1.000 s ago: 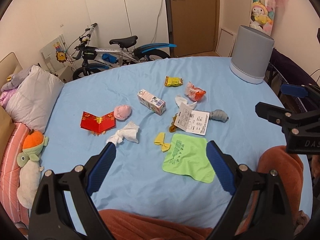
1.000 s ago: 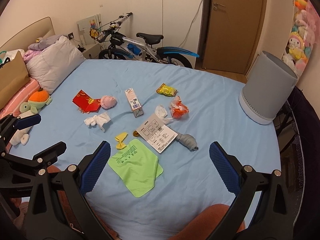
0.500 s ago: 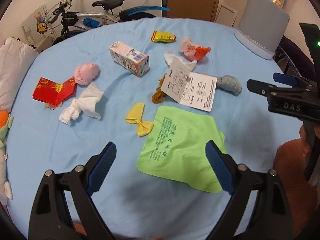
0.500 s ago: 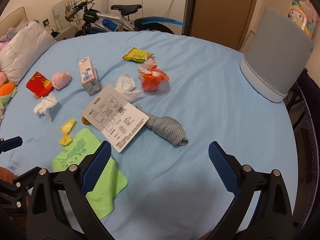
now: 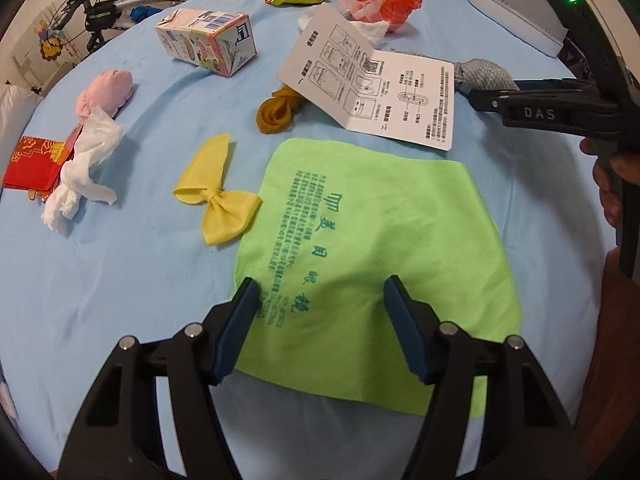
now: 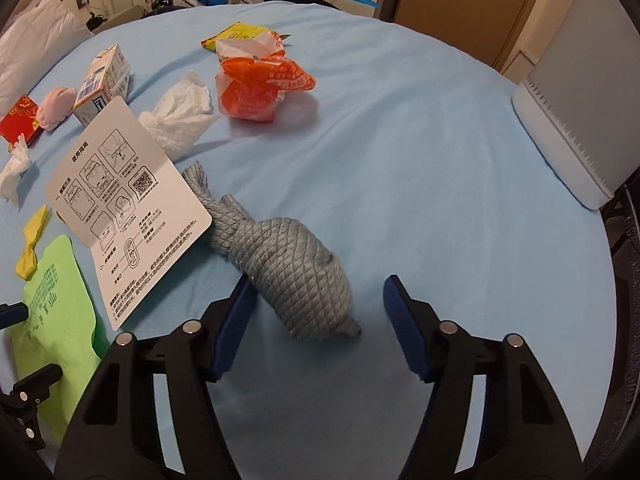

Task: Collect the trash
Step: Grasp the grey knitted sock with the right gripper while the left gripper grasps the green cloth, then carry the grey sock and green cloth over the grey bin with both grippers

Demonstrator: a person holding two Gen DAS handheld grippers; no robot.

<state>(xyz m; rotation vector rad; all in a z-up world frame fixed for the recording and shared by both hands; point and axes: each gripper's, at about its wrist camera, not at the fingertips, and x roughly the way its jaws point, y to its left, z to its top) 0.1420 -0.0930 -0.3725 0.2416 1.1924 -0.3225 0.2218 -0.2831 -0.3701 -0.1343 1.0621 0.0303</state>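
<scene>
Jaws closing but still apart, left hand-held gripper (image 5: pixel 318 300) straddles the green cloth (image 5: pixel 372 224) just beside the instruction card (image 6: pixel 124 208), while right hand-held gripper (image 6: pixel 316 300) brackets the grey knitted bundle (image 6: pixel 296 276) touching that card.

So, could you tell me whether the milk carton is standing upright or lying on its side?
On its side: the carton lies lengthwise on the sheet.
</scene>
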